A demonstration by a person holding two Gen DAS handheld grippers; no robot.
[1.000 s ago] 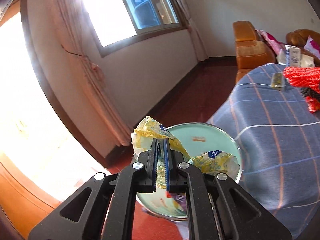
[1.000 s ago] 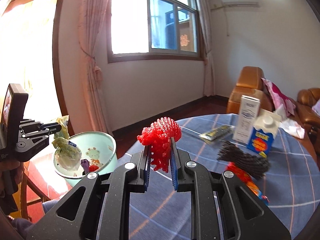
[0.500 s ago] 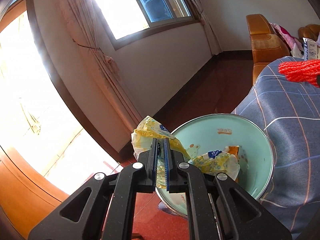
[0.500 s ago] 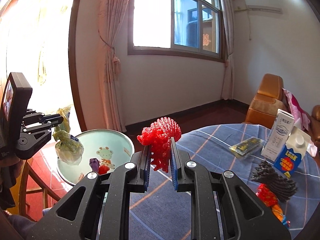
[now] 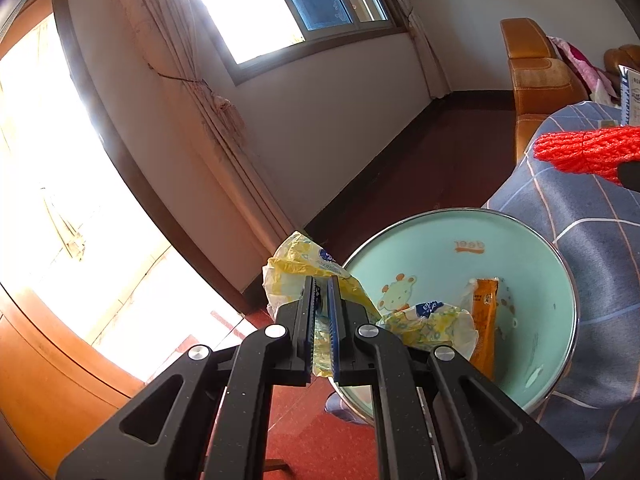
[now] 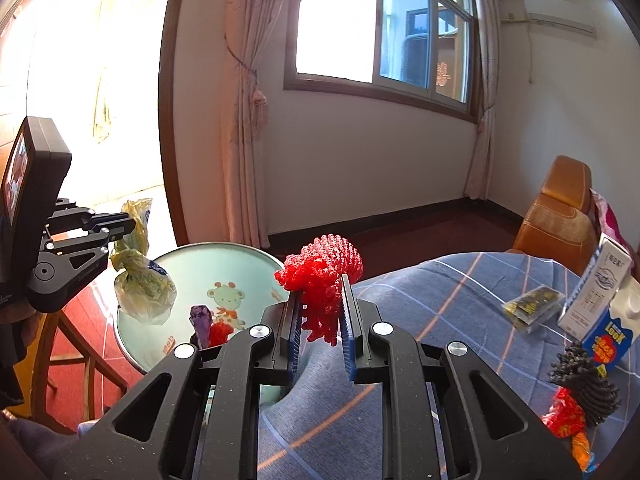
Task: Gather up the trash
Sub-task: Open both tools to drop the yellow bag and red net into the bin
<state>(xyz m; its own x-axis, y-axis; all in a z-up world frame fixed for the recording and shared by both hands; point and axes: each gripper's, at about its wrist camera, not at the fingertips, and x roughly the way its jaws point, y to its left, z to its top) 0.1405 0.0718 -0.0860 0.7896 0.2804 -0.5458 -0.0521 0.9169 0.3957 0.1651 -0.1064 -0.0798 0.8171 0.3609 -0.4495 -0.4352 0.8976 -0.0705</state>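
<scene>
My left gripper (image 5: 322,280) is shut on a crumpled yellow plastic wrapper (image 5: 298,268), held over the near left rim of a mint-green basin (image 5: 532,248). In the basin lie an orange packet (image 5: 484,320) and other scraps. My right gripper (image 6: 320,280) is shut on a red foam net (image 6: 326,268) above the table's left edge, just right of the basin (image 6: 236,264). The right wrist view shows the left gripper (image 6: 128,226) with the yellow wrapper (image 6: 144,288) hanging from it. In the left wrist view the red net (image 5: 588,152) shows at the right.
A blue checked tablecloth (image 6: 440,320) covers the table. On it stand a white carton (image 6: 600,288) and a blue carton (image 6: 612,336), with a dark packet (image 6: 532,304), a black foam net (image 6: 584,384) and red-orange wrappers (image 6: 568,420). An orange sofa (image 6: 560,216) stands behind.
Both grippers have swung left toward the basin with their loads. The basin now fills more of the left wrist view, and the red net has come nearer to it.
</scene>
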